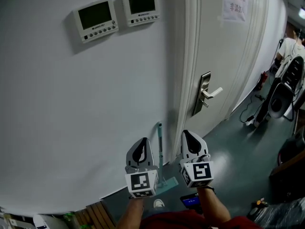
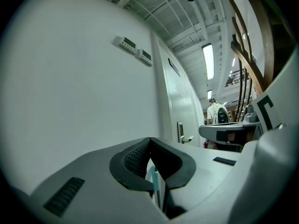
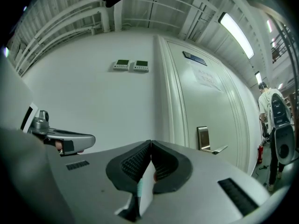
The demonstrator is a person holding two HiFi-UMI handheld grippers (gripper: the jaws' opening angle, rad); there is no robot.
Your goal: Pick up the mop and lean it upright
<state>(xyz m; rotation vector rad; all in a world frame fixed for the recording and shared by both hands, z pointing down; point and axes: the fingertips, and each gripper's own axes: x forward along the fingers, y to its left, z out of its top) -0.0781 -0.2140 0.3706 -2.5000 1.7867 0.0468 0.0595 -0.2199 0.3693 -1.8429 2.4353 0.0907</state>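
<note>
The mop stands upright against the white wall (image 1: 71, 104), next to the door frame. Its teal handle (image 1: 160, 147) rises from the pale flat head (image 1: 167, 182) on the floor. My left gripper (image 1: 144, 140) is just left of the handle and my right gripper (image 1: 187, 132) just right of it; neither touches it. Both are shut with nothing held. In the left gripper view the jaws (image 2: 150, 139) meet at the tips, and a sliver of teal handle (image 2: 155, 181) shows through the gap below them. The right gripper (image 3: 151, 142) has its pads together too.
Two wall control panels (image 1: 95, 18) hang above. A white door (image 1: 224, 56) with a metal lever handle (image 1: 208, 93) is right of the mop. Chairs (image 1: 283, 94) and a person (image 1: 290, 46) are far right. Wooden slats (image 1: 95, 213) lie at the lower left.
</note>
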